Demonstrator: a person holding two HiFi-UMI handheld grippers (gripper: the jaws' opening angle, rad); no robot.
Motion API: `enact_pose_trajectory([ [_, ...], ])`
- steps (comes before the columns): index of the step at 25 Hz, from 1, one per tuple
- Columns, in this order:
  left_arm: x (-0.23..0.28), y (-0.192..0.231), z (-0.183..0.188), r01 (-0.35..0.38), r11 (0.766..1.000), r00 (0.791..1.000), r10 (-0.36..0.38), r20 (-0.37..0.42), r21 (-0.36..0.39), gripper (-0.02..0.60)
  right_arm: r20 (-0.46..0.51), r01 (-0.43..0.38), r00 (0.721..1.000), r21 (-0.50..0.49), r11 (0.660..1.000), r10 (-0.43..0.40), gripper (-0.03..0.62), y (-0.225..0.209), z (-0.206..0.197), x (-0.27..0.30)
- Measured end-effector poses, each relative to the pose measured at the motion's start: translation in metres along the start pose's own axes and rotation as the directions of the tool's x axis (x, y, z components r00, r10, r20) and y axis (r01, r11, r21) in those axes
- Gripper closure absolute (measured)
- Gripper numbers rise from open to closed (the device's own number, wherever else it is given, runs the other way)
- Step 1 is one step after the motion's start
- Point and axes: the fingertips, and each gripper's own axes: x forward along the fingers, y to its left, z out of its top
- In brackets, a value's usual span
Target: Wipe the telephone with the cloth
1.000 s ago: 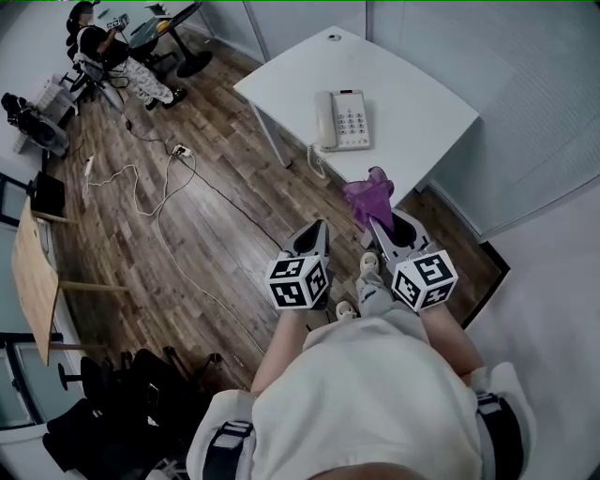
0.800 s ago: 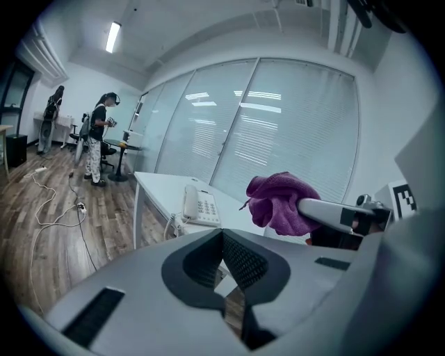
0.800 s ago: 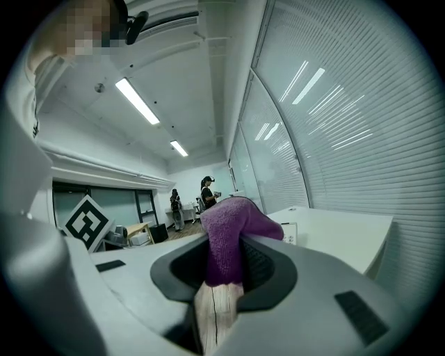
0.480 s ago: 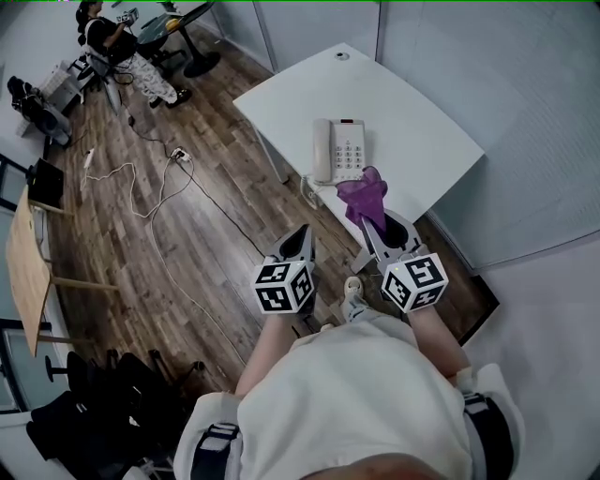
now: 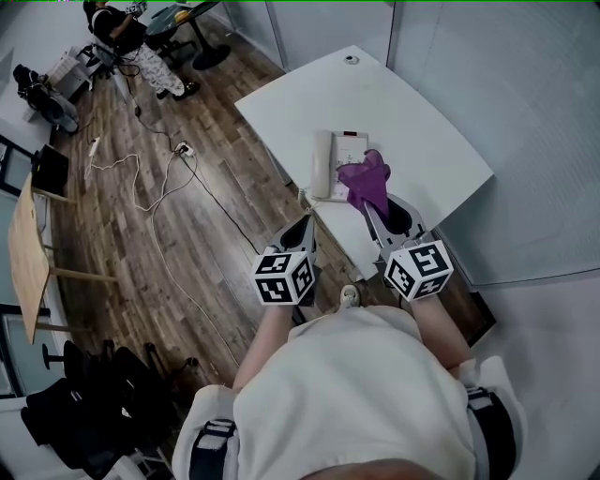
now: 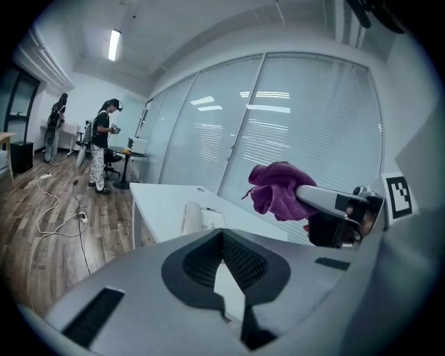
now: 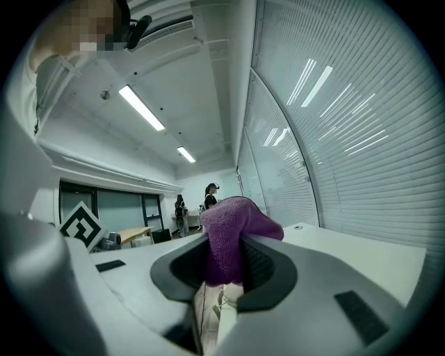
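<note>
A cream telephone [image 5: 334, 161] lies on the white table [image 5: 403, 112], near its front edge; the left gripper view shows the telephone [image 6: 201, 216] ahead. A purple cloth [image 5: 364, 178] bunches out of my right gripper [image 5: 372, 202], which is shut on it and holds it above the telephone's right side. In the right gripper view the cloth [image 7: 227, 235] fills the gap between the jaws of that gripper [image 7: 224, 245]. My left gripper [image 5: 306, 225] is shut with nothing in it, off the table's front edge, left of the right one. Its jaws [image 6: 222, 233] meet tip to tip, and the cloth [image 6: 277, 189] shows at right.
Cables [image 5: 155, 183] trail over the wooden floor to the left. People [image 5: 120, 26] stand far off by a round table. A wooden desk [image 5: 25, 262] and dark bags [image 5: 84, 412] are at the left. A glass wall with blinds [image 5: 525, 131] runs behind the table.
Both grippers have moved forward towards the table. The cloth, earlier short of the table's edge, now hangs over the telephone's right side. Both stay shut.
</note>
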Motion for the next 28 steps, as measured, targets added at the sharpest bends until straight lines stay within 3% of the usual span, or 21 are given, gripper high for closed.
enact_pose_trajectory([
  [9,0.045,0.004,0.017,-0.049,0.998,0.999,0.05,0.011,-0.026,0.561,-0.006,-0.059,0.998,-0.013,0.998,0.058,0.496,-0.044,0.014,0.04],
  [19,0.045,0.017,0.019,-0.111,0.993,0.994,0.111,0.004,-0.051,0.561,-0.027,-0.083,0.996,-0.003,0.997,0.083,0.496,-0.057,0.012,0.06],
  [28,0.073,0.038,0.016,-0.101,0.994,0.995,0.1,-0.026,-0.052,0.561,-0.039,-0.086,0.996,-0.036,0.996,0.085,0.496,-0.072,0.011,0.104],
])
